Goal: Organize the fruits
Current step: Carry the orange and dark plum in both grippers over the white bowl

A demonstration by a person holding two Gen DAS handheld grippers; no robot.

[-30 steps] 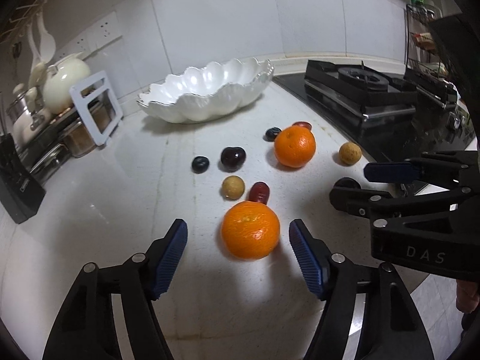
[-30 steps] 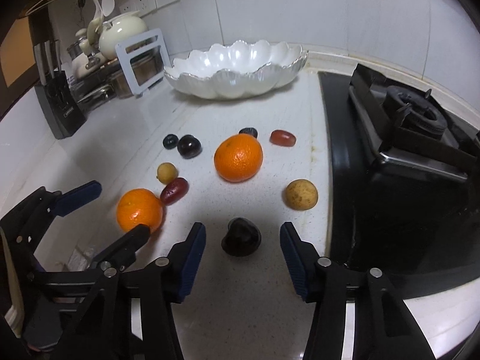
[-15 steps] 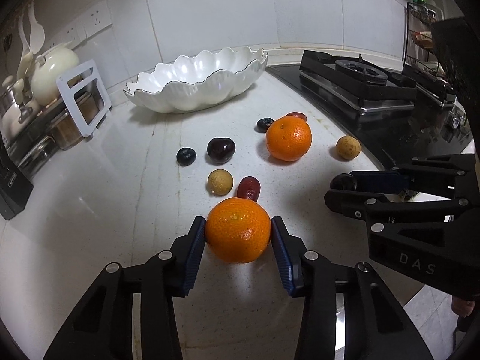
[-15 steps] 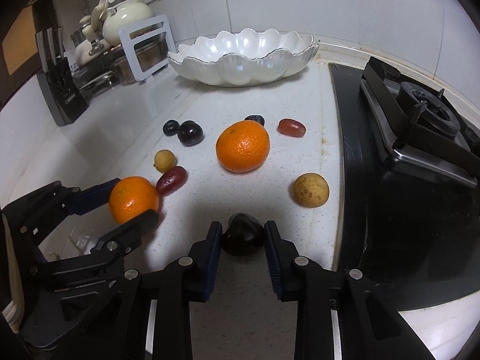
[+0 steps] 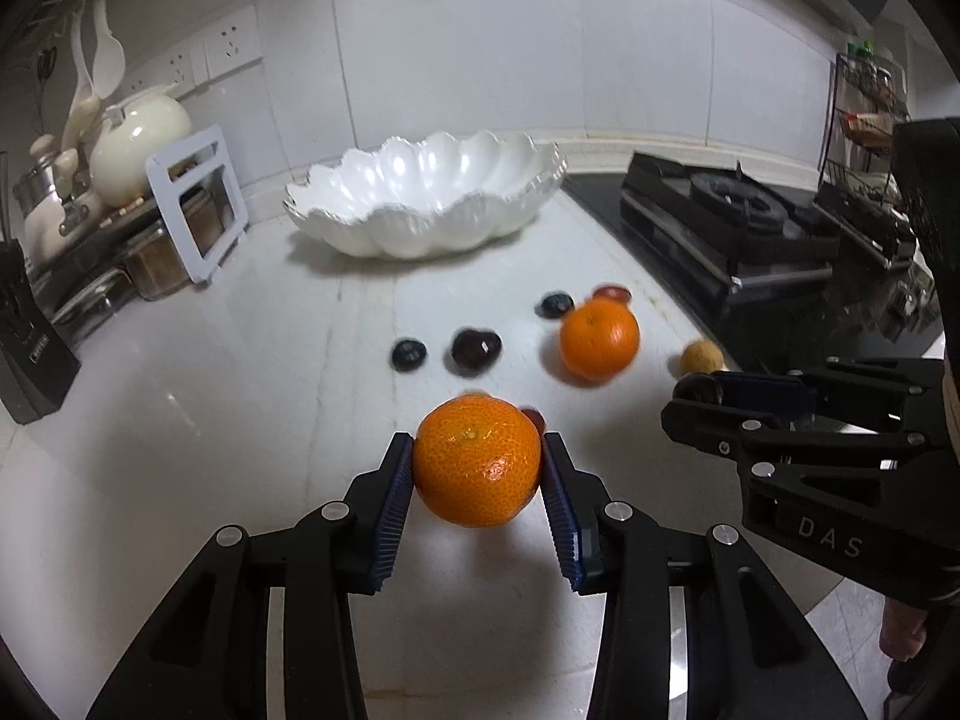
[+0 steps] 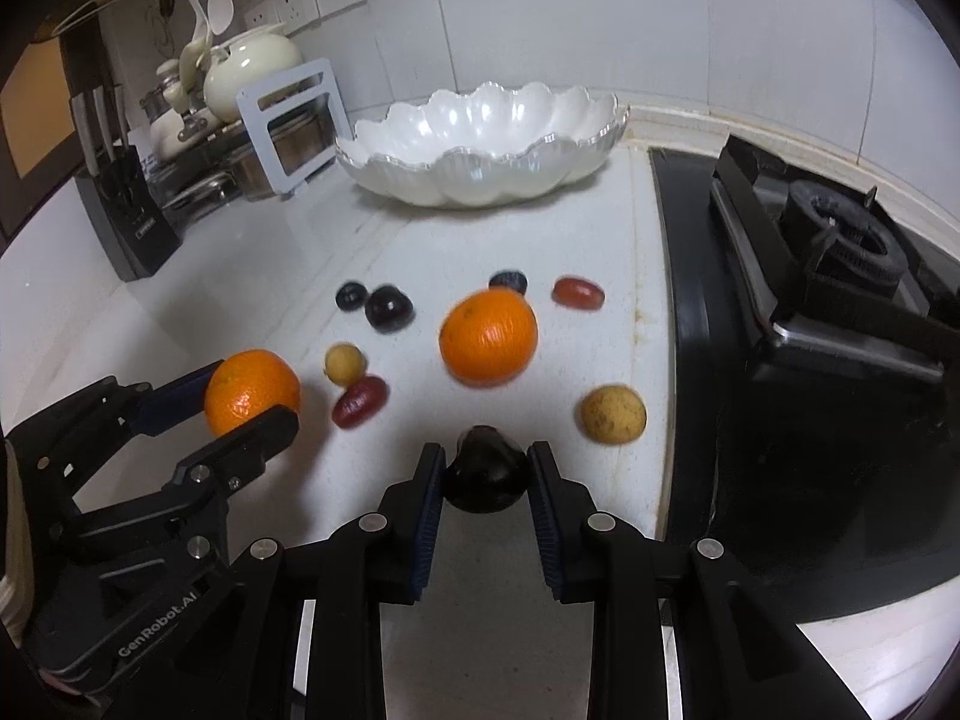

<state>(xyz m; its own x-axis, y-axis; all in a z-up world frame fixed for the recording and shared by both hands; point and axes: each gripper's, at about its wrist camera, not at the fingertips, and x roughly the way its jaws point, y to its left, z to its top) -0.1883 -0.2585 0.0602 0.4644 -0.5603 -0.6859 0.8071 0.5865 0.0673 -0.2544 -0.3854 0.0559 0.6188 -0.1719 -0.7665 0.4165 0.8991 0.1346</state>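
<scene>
My left gripper (image 5: 478, 468) is shut on an orange (image 5: 477, 461) and holds it above the white counter; it also shows in the right wrist view (image 6: 251, 391). My right gripper (image 6: 485, 471) is shut on a dark plum (image 6: 486, 469), lifted off the counter. A white scalloped bowl (image 5: 420, 198) stands empty at the back. A second orange (image 6: 489, 337), two dark plums (image 6: 389, 307), a red date (image 6: 359, 401), another red date (image 6: 577, 292) and two tan round fruits (image 6: 613, 413) lie on the counter.
A black gas stove (image 6: 828, 276) fills the right side. A knife block (image 6: 129, 222), a dish rack with a teapot (image 6: 252, 69) and a white stand (image 6: 294, 126) line the back left wall.
Both grippers closed on their fruit, the left on the orange and the right on the dark plum, then lifted them off the counter and tilted up toward the bowl.
</scene>
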